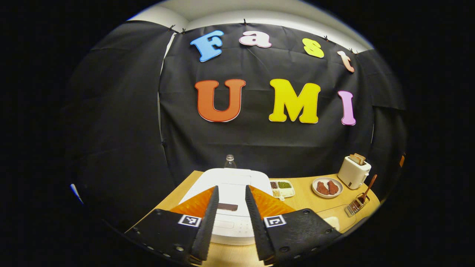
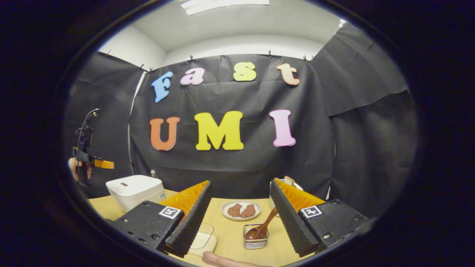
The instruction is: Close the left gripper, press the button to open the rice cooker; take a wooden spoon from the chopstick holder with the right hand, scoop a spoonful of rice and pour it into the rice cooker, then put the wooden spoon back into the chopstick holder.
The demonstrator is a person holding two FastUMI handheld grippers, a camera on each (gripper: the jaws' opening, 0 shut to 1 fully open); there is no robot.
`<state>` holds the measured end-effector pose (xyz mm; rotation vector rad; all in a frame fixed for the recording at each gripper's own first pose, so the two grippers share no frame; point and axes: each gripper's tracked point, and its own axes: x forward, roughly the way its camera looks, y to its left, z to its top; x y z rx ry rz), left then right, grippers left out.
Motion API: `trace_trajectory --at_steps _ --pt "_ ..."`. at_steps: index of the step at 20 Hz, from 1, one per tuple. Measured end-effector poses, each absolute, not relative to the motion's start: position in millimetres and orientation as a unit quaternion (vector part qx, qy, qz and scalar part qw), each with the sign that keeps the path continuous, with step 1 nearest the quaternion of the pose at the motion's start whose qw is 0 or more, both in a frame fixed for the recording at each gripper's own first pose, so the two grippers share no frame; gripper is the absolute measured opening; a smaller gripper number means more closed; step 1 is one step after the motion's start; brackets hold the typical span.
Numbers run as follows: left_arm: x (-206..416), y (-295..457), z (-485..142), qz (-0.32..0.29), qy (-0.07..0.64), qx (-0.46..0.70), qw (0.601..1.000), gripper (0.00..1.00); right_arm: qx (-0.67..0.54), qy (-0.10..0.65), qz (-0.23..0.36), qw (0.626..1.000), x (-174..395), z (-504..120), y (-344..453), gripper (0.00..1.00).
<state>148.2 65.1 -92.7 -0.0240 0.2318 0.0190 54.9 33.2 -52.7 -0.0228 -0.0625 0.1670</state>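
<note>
The white rice cooker (image 1: 232, 181) stands on the table with its lid down, straight ahead of my left gripper (image 1: 231, 191). That gripper hovers just over the lid, open with a narrow gap and nothing in it. In the right gripper view the cooker (image 2: 135, 191) sits at the left, and the left gripper (image 2: 105, 164) hangs above it, held by a hand (image 2: 74, 167). My right gripper (image 2: 240, 183) is wide open and empty. Below and in front of it the wire chopstick holder (image 2: 256, 243) holds the wooden spoon (image 2: 263, 226), also seen at the right as holder (image 1: 357, 204) and spoon (image 1: 369, 187). A clear box of rice (image 2: 202, 237) lies left of the holder.
A plate (image 2: 241, 202) with two brown pieces sits behind the holder, and a white toaster (image 1: 353, 171) with bread stands at the back right. A small tray of beans (image 1: 282, 187) lies right of the cooker, a bottle (image 1: 230, 161) behind it. A fingertip (image 2: 222, 259) rests at the table's front edge.
</note>
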Motion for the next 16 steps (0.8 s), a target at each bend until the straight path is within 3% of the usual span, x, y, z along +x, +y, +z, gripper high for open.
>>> trace_trajectory --at_steps 2,4,6,7,8,10,11,12,16 --pt "156.0 64.6 -109.2 0.011 0.141 0.005 0.99 0.33 -0.02 -0.031 0.086 0.996 54.5 -56.1 34.4 0.96" --pt "166.9 67.2 -126.6 0.011 0.166 0.027 0.986 0.33 -0.018 -0.026 0.093 0.995 53.6 -59.8 35.3 1.0" --pt "162.0 44.8 -148.8 -0.036 0.225 -0.007 0.974 0.02 -0.01 -0.019 0.099 0.995 55.7 -65.5 32.9 0.96" --pt "161.1 35.5 -154.0 -0.052 0.23 -0.02 0.971 0.1 -0.008 -0.018 0.103 0.994 56.3 -68.1 31.4 1.0" --pt "165.8 39.3 -154.4 -0.048 0.231 -0.019 0.972 0.07 -0.004 -0.018 0.112 0.994 57.0 -69.5 32.6 1.0" --pt "170.4 55.5 -160.6 -0.01 0.231 0.018 0.973 0.1 -0.003 -0.013 0.116 0.993 60.6 -75.9 30.5 1.0" --pt "172.0 63.1 -161.5 -0.002 0.23 0.019 0.973 0.08 -0.002 -0.011 0.118 0.993 62.5 -78.7 28.2 1.0" --pt "175.6 60.4 -167.5 -0.001 0.24 0.008 0.971 0.0 -0.001 -0.006 0.12 0.993 64.1 -81.9 27.9 1.0" --pt "183.0 70.1 -176.7 0.02 0.251 0.02 0.968 0.0 0.003 0.005 0.124 0.992 71.2 -90.0 23.2 0.96"
